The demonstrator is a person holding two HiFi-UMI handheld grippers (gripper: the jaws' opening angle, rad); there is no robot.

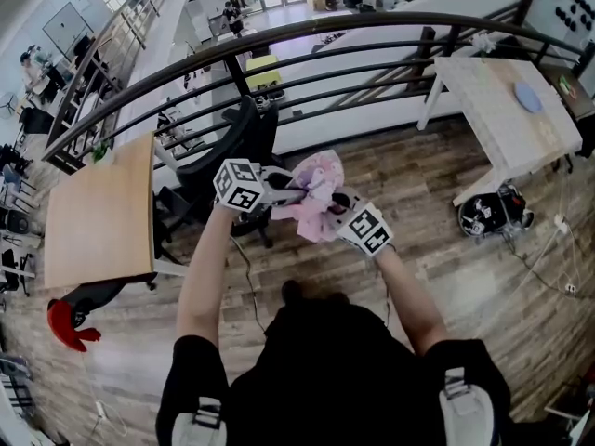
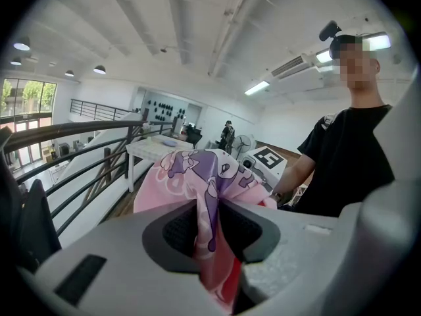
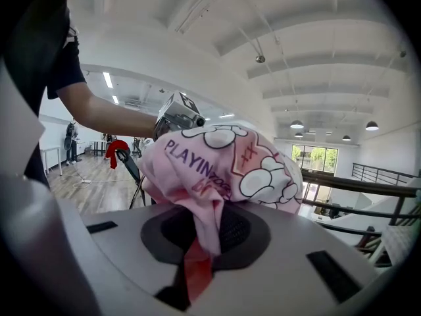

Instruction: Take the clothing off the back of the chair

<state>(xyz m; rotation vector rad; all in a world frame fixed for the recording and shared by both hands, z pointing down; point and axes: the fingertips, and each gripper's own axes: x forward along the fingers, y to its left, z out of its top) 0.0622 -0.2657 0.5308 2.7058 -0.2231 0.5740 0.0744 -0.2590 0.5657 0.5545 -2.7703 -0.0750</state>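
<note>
Folds cut off clothing [image 3: 217, 158] print

The garment [image 1: 314, 198] is showing as soft matt cloth, pink with purple print, and it is crumpling between both pairs of jaws. The left gripper [image 2: 210, 236] and right gripper [image 3: 200, 239] are looking like smooth matt grey plastic, with dark, finely textured pads [image 3: 233, 229]. The floor [image 1: 418, 184] is gleaming faintly as worn wood planks. The rail [image 1: 325, 24] is shining like smooth dark metal. The table [image 1: 98, 212] is showing pale matt wood.
</note>
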